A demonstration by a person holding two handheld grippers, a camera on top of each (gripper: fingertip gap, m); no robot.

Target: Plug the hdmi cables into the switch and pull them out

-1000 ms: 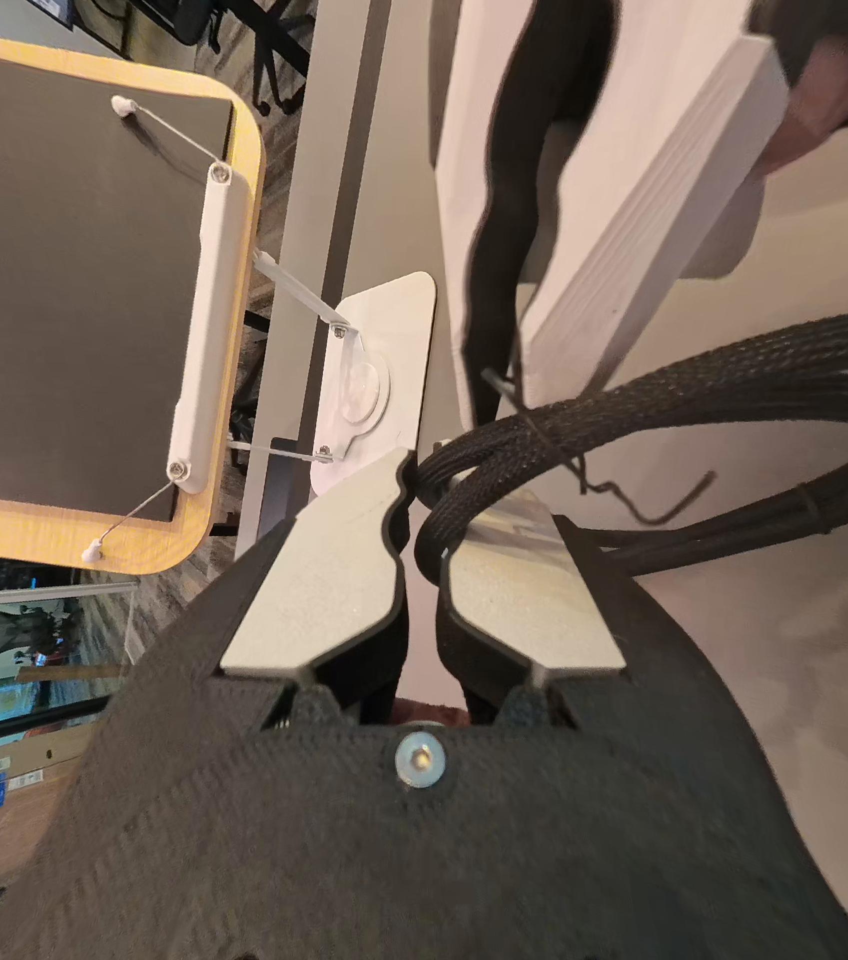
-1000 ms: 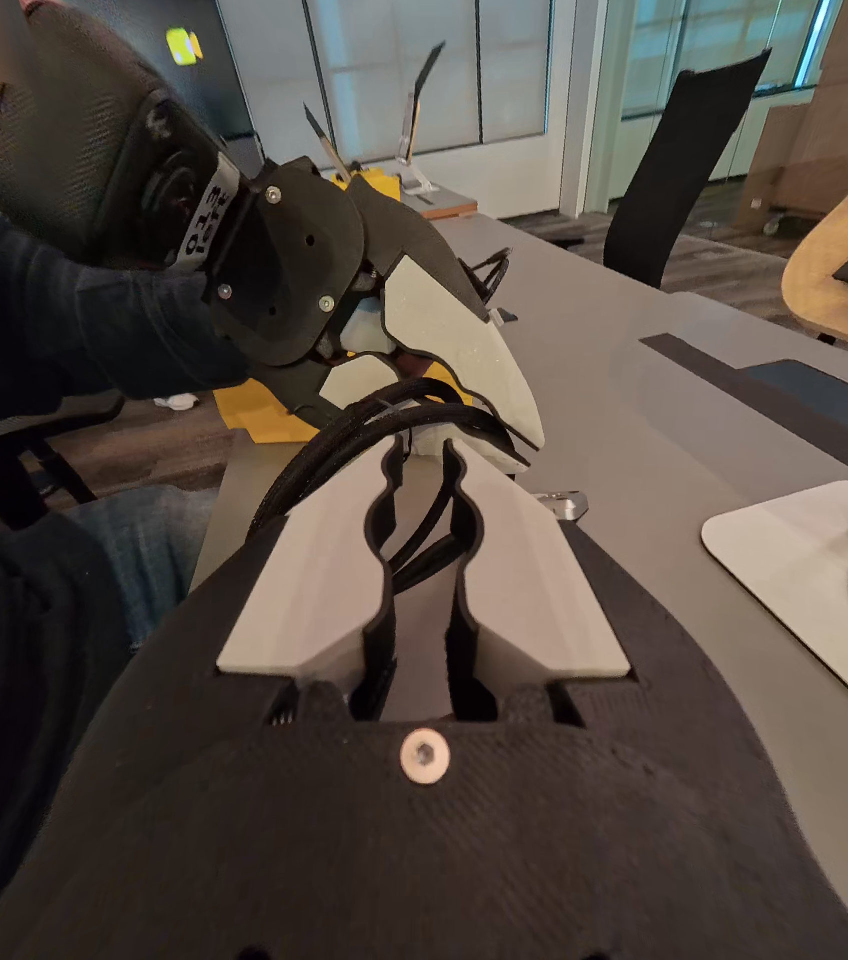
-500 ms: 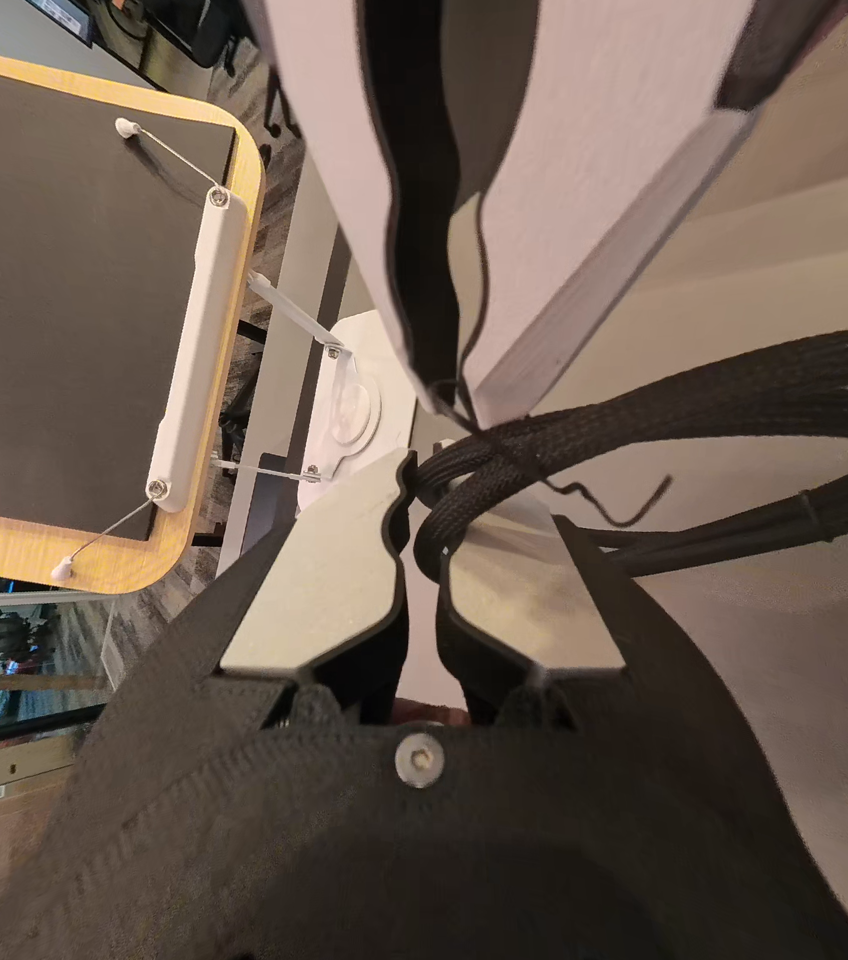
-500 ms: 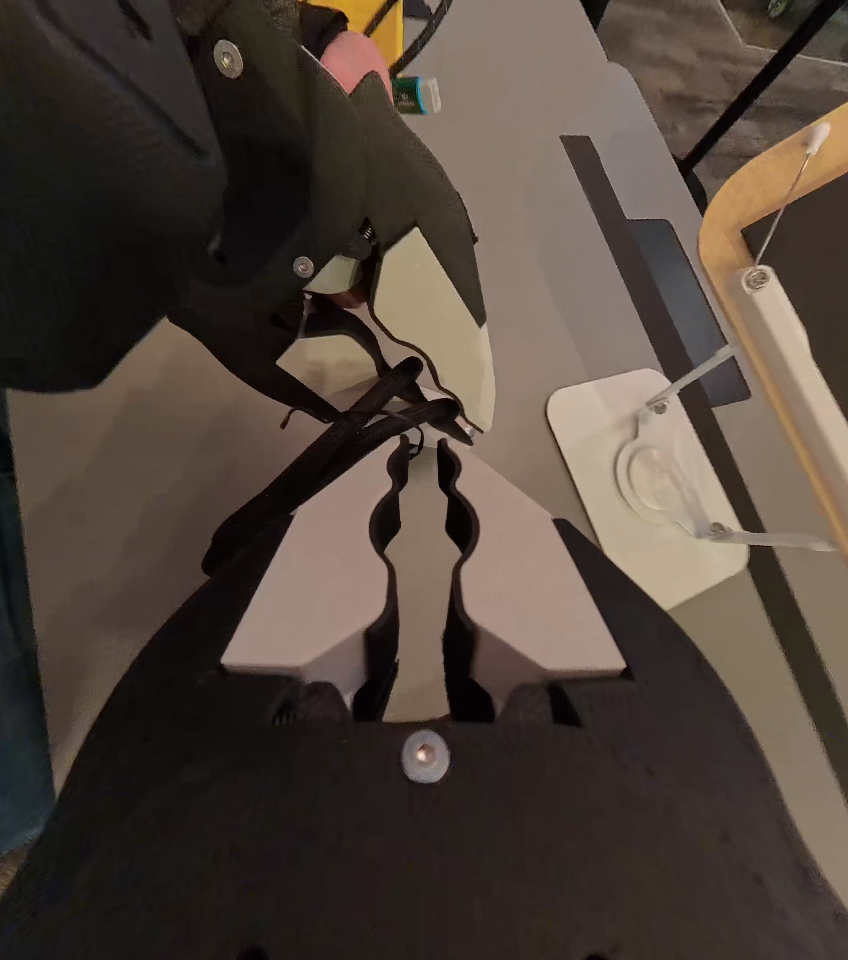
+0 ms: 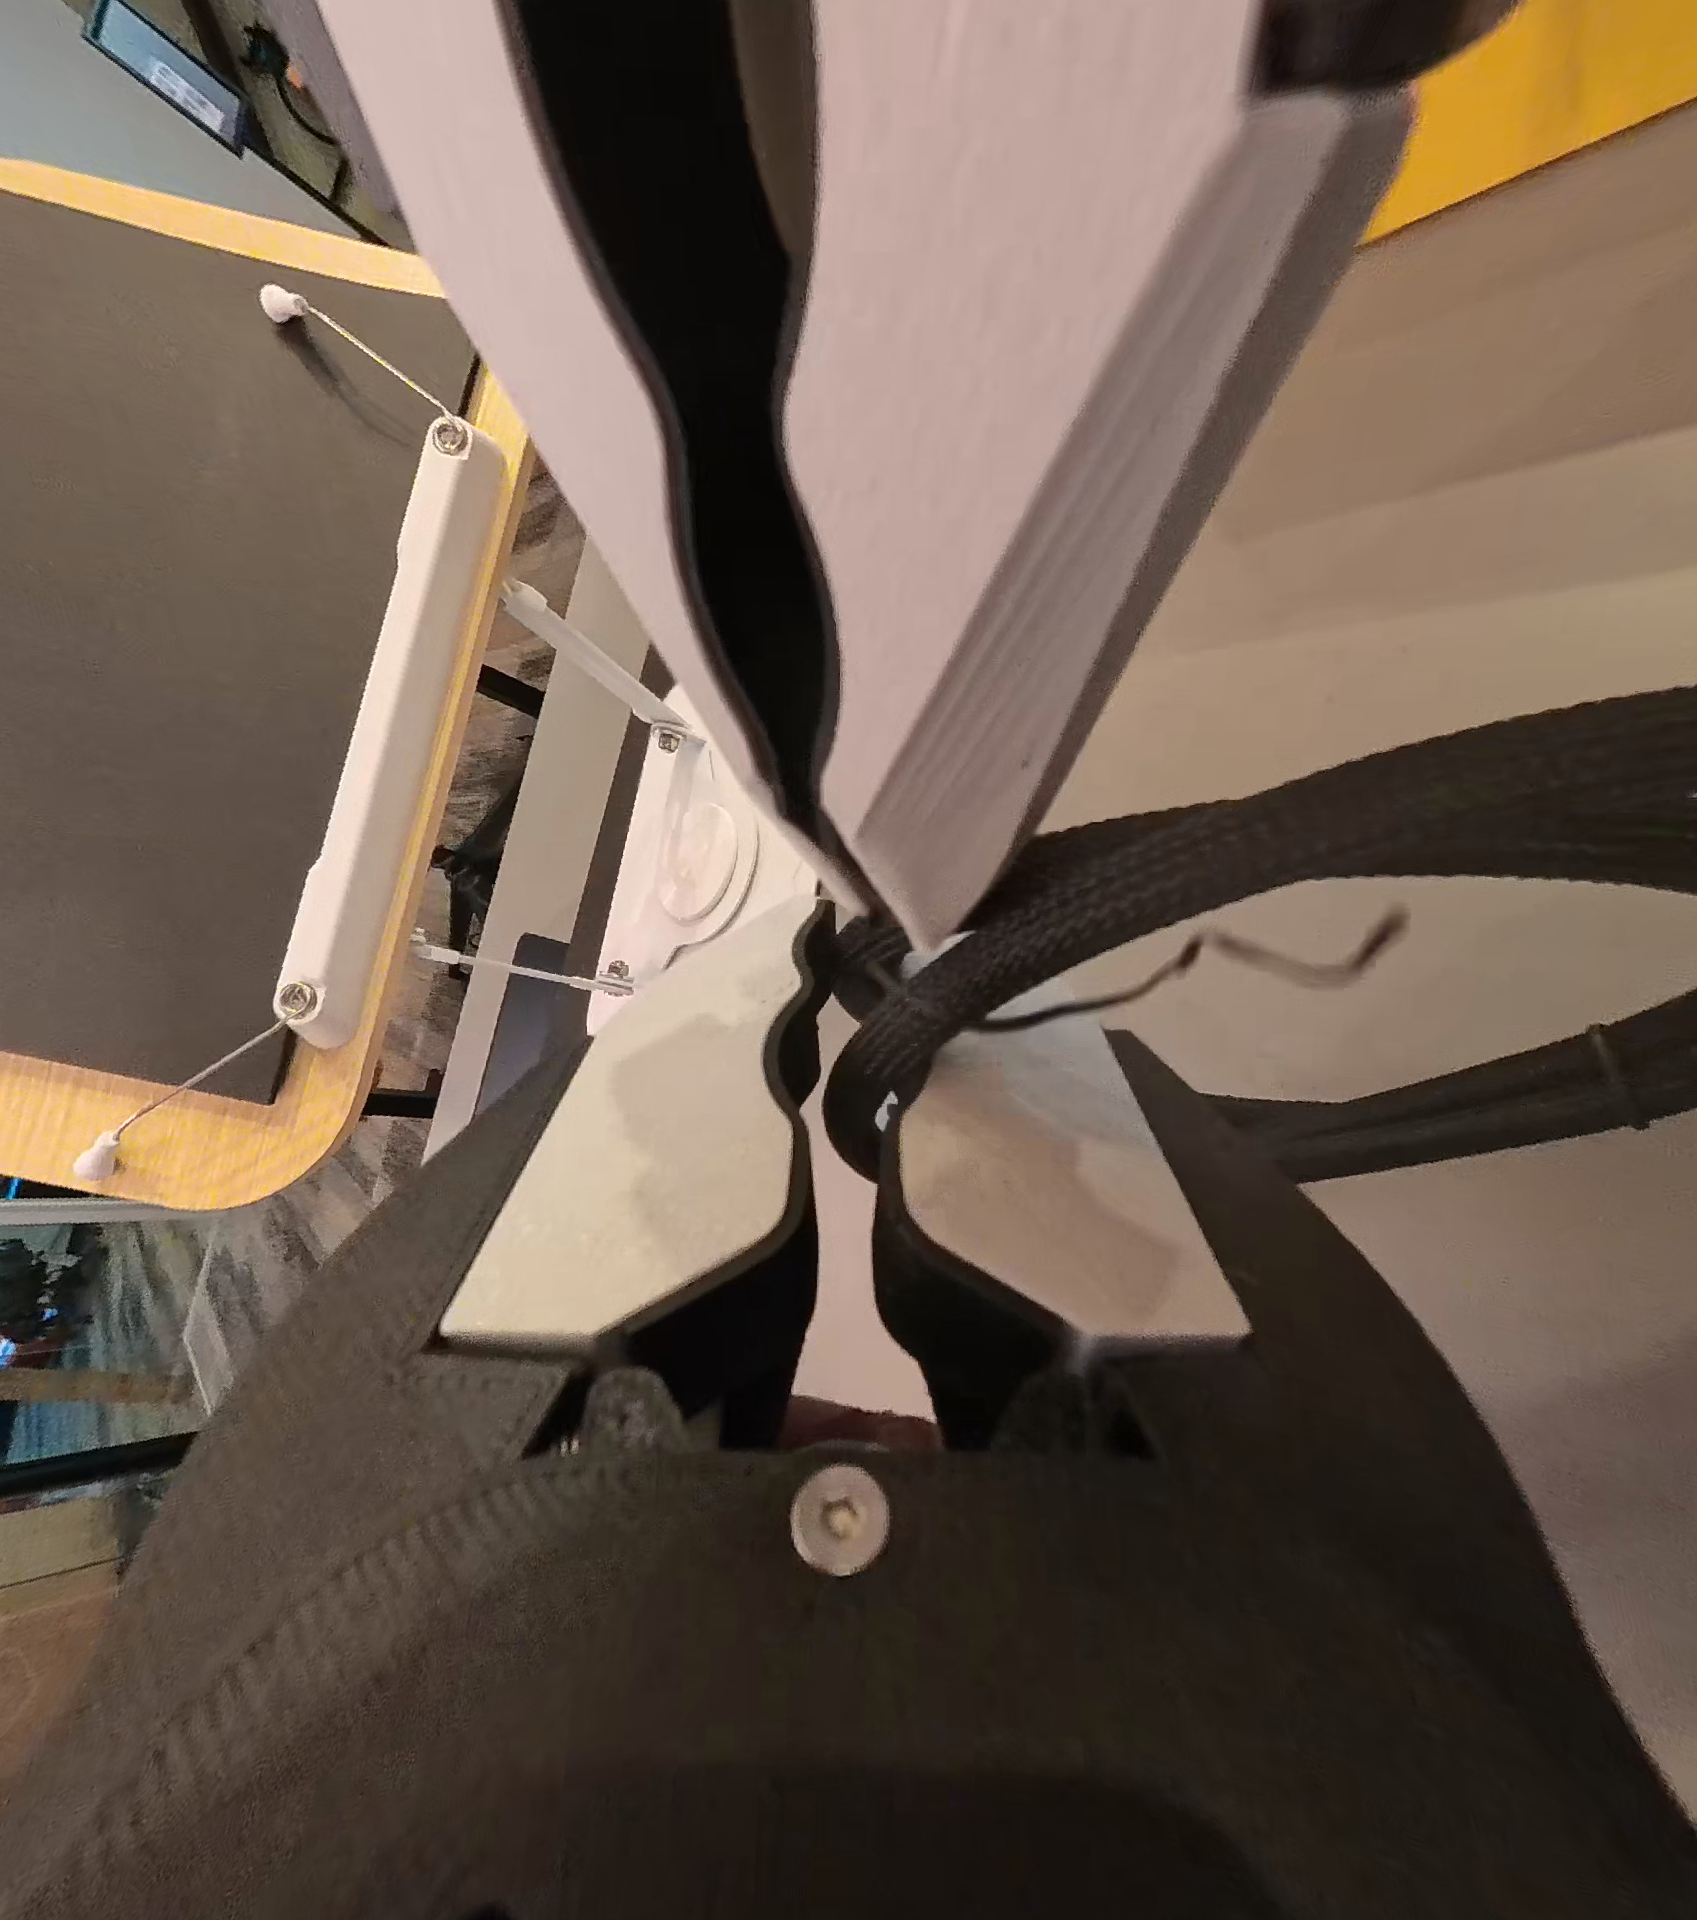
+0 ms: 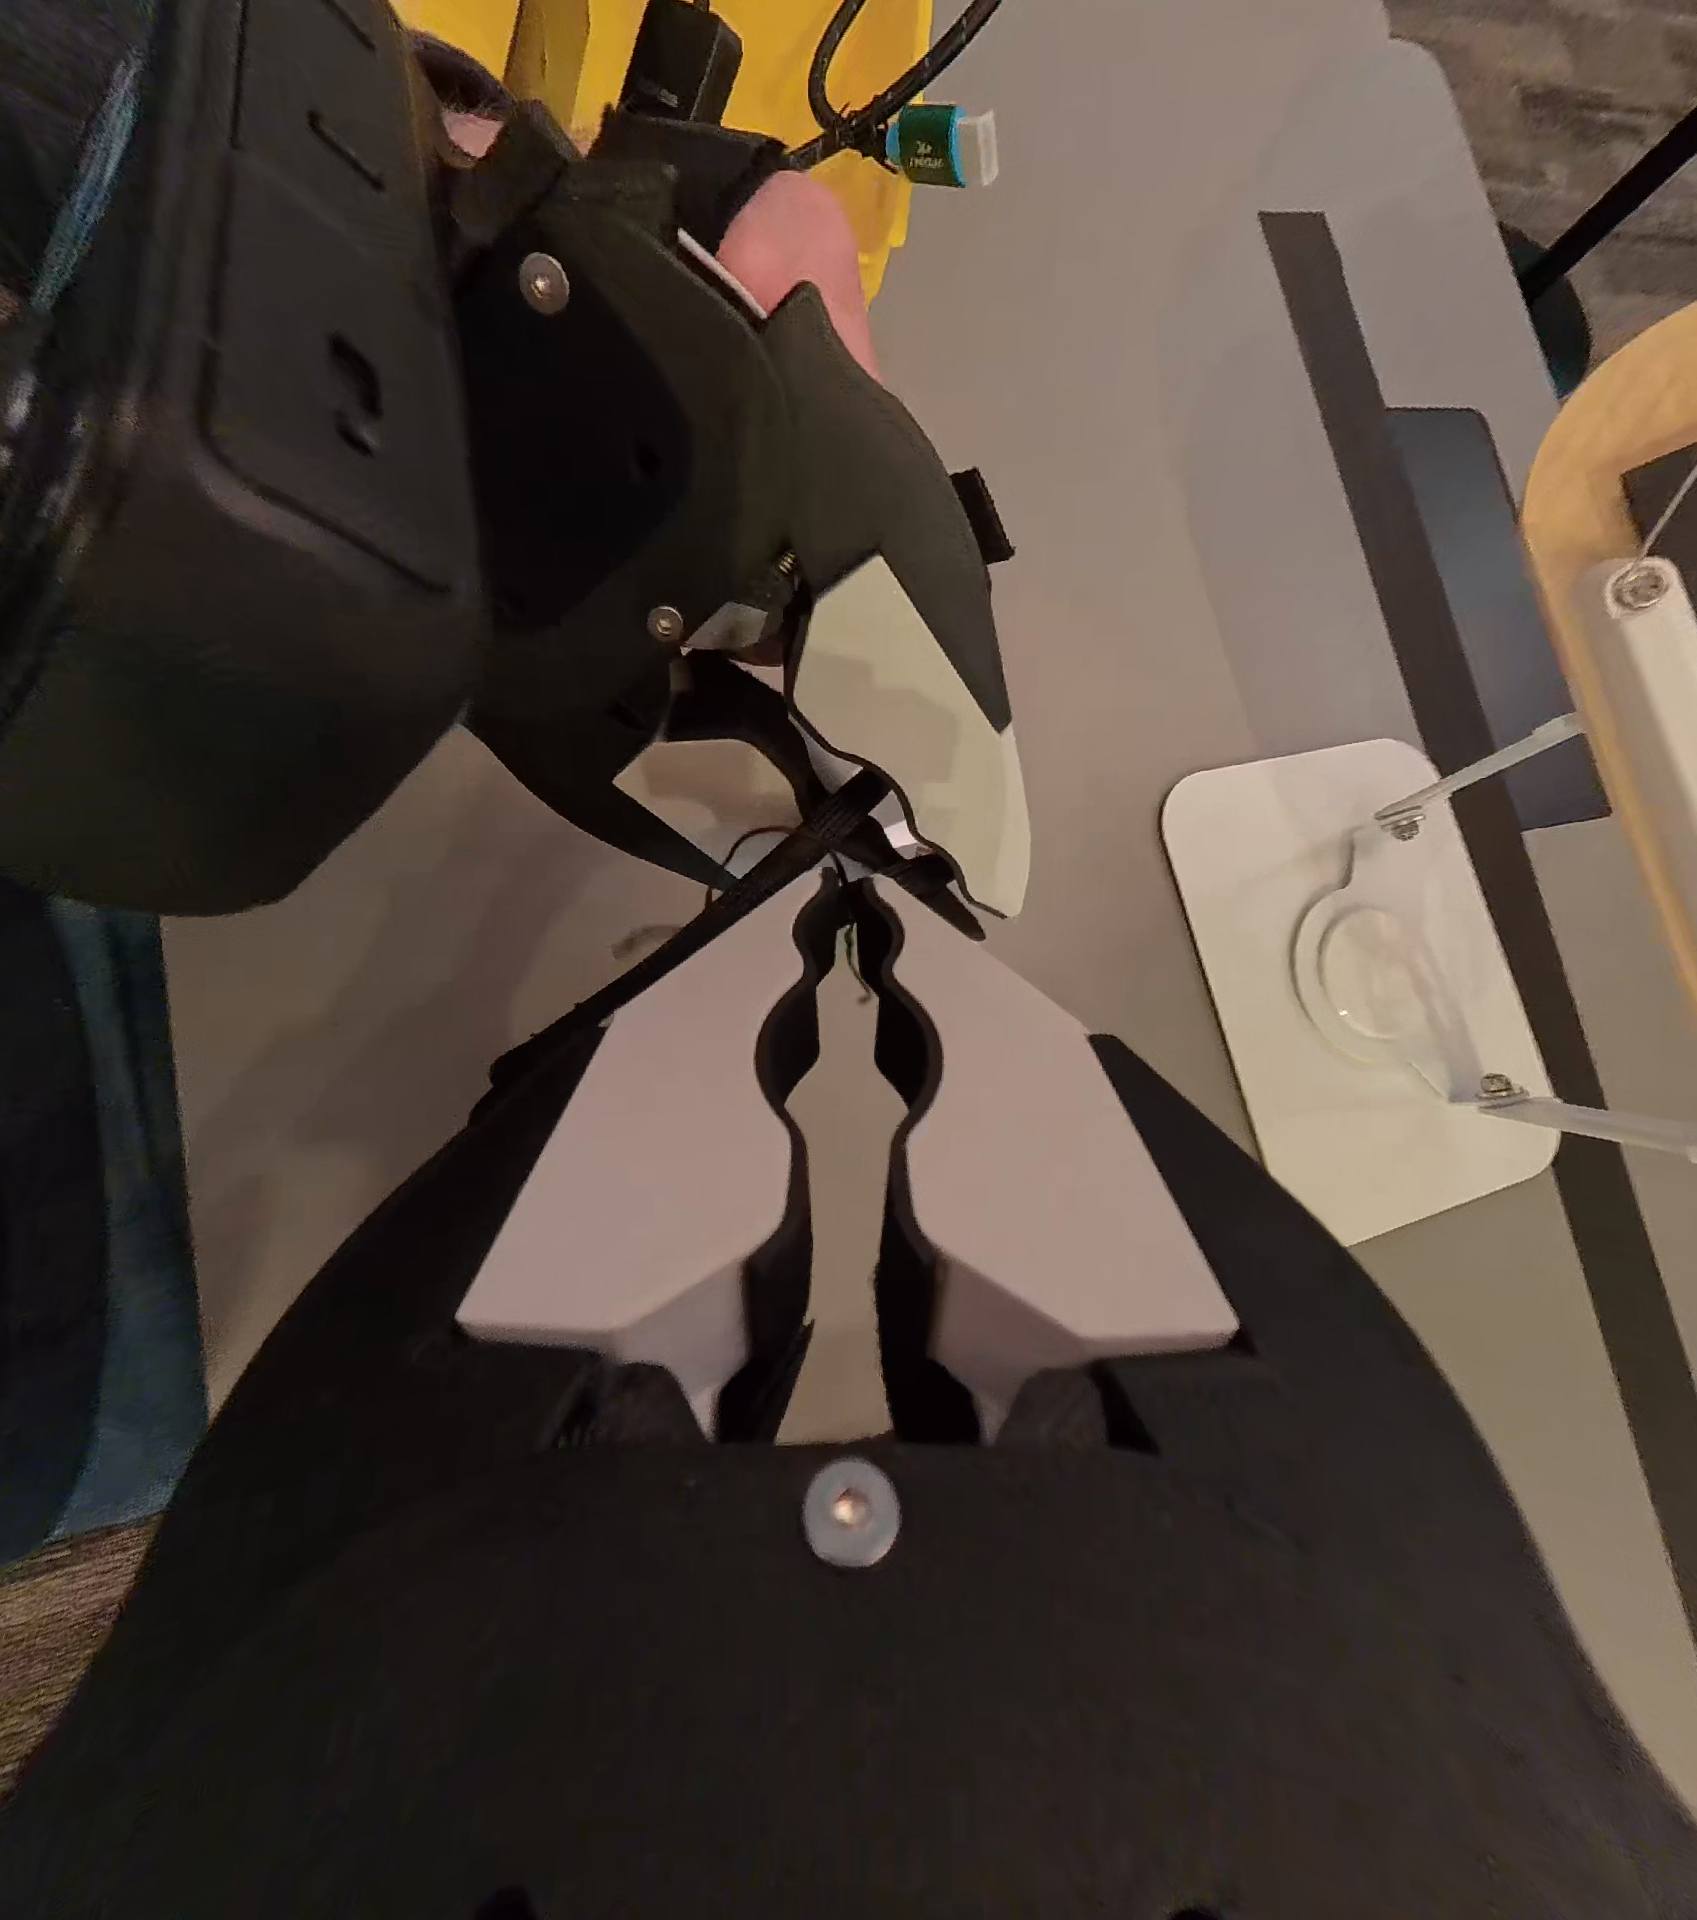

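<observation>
**Q:** What has changed in the last second?

**A:** Your right claw (image 6: 849, 891) has swung down from the side. Its tips now meet the bundle of black braided cables (image 5: 1343, 821) right where your left claw (image 5: 849, 1003) grips it.

**Q:** How do the claws stand?

**A:** Your left claw is closed on a tight bend of the cables, held above the grey table (image 6: 1135, 416). Your right claw is narrow, with its tips almost together. A thin strand sits between them, but I cannot tell whether they pinch it.

**Q:** Which way do the cables lie?

**A:** From your left claw, they arc away to the right, along the table. From your right claw, they run straight ahead at the tips, then slant down and to the left. The two claws meet nearly tip to tip, and the right one is nearer the loose black tie (image 5: 1280, 961) that curls off the bundle. My guess is that the tie must come off first.

**Q:** What does each view add?

**A:** Only the left view shows the tie's free end. Only the right view shows a teal-capped plug (image 6: 937, 140) on a yellow sheet (image 6: 885, 62) far up the table, and a white stand base (image 6: 1228, 914) to the right. Neither view shows the switch.
</observation>
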